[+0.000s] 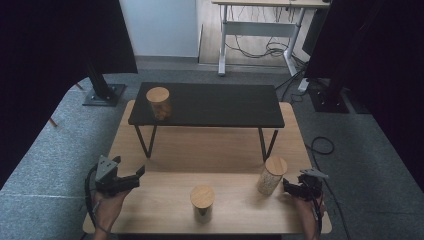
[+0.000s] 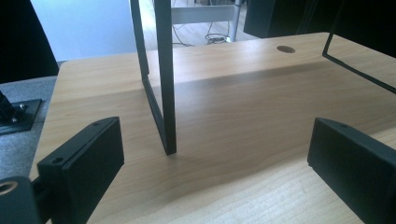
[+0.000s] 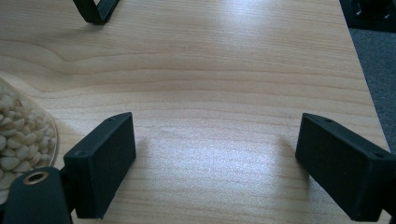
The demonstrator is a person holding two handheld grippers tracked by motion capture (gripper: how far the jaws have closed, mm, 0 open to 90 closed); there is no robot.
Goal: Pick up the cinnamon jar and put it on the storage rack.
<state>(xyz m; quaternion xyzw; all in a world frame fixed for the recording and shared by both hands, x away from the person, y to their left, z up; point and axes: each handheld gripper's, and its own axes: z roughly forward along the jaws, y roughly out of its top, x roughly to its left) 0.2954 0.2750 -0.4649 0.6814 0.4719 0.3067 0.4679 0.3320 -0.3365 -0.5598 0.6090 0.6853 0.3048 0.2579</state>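
Step, as I read it: approach, pre-grasp. Right hand-held gripper (image 1: pixel 289 186) sits at counter (image 1: pixel 235 150) right edge, jaws wide apart, holding nothing; jar of pale nuts (image 1: pixel 271 175) just beside it, w/ no contact visible. Next move probably: swing jaws around jar body, then close. Left hand-held gripper (image 1: pixel 131 178) near left edge, also wide apart + empty, facing shelf leg (image 2: pixel 166 93).

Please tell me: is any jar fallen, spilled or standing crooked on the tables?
Nothing stands out. All three jars are upright with wooden lids on: one on the black shelf at its left end, two on the wooden table, middle and right. No spill is visible.
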